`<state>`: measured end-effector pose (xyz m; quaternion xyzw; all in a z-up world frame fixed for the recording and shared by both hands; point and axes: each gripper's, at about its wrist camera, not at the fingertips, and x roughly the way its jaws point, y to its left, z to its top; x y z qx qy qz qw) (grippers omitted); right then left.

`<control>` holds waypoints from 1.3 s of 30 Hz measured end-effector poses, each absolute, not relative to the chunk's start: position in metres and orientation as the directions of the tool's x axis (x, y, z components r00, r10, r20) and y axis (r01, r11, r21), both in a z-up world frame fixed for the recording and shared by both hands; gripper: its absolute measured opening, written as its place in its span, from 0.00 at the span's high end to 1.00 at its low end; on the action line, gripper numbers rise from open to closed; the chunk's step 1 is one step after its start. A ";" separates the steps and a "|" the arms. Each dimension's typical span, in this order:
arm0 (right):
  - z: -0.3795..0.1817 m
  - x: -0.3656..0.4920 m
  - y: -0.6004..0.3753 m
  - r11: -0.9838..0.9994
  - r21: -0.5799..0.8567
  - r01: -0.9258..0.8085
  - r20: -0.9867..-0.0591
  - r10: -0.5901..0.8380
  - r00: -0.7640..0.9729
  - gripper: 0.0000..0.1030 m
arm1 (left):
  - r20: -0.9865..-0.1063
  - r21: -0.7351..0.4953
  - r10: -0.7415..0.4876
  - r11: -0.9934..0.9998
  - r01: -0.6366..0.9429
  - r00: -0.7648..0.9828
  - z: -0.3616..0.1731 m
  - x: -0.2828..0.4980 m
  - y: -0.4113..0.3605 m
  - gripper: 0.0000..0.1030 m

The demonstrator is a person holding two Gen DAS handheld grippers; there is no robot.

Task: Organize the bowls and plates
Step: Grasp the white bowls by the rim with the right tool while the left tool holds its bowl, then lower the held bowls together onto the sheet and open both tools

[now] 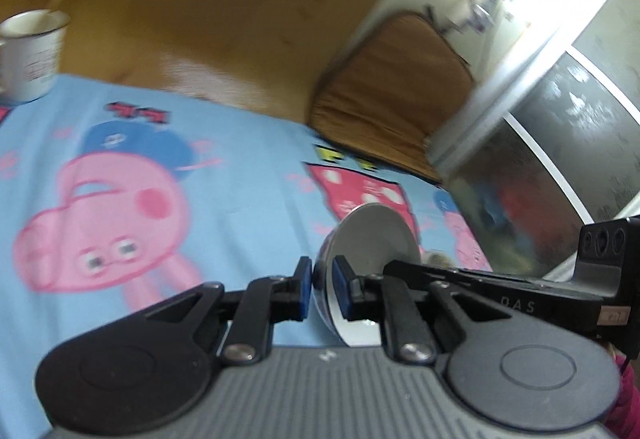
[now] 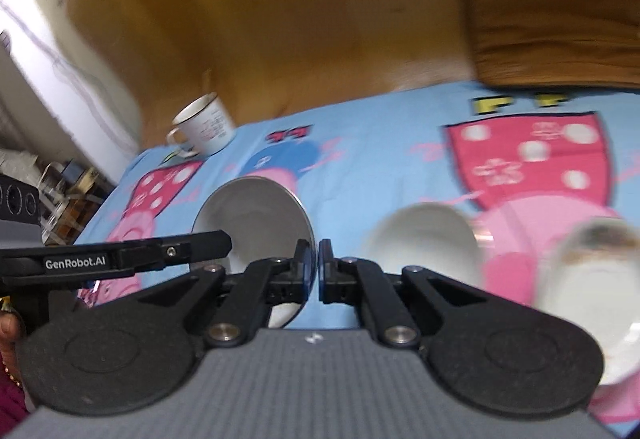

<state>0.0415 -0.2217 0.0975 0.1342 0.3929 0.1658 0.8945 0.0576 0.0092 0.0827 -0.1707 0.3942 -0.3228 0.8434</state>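
Though blurred, "GenRobot.AI" on left claw (image 2: pixel 216 241)

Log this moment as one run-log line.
left gripper: shut on bowl rim | right gripper: shut on same bowl's rim | bowl: tilted above cloth | mug: on cloth

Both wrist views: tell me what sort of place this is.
Probably a home, maybe a dining corner. A wooden table wears a children's cartoon-pig tablecloth, with an enamel mug and white bowls on it, and a cushioned chair stands beside. The left gripper grips a bowl.
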 end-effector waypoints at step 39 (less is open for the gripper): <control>0.072 0.040 -0.271 0.978 0.173 -0.113 -0.635 0.198 0.747 0.85 | -0.671 -0.424 -0.606 0.786 0.450 0.427 0.056 0.093 -0.077 0.82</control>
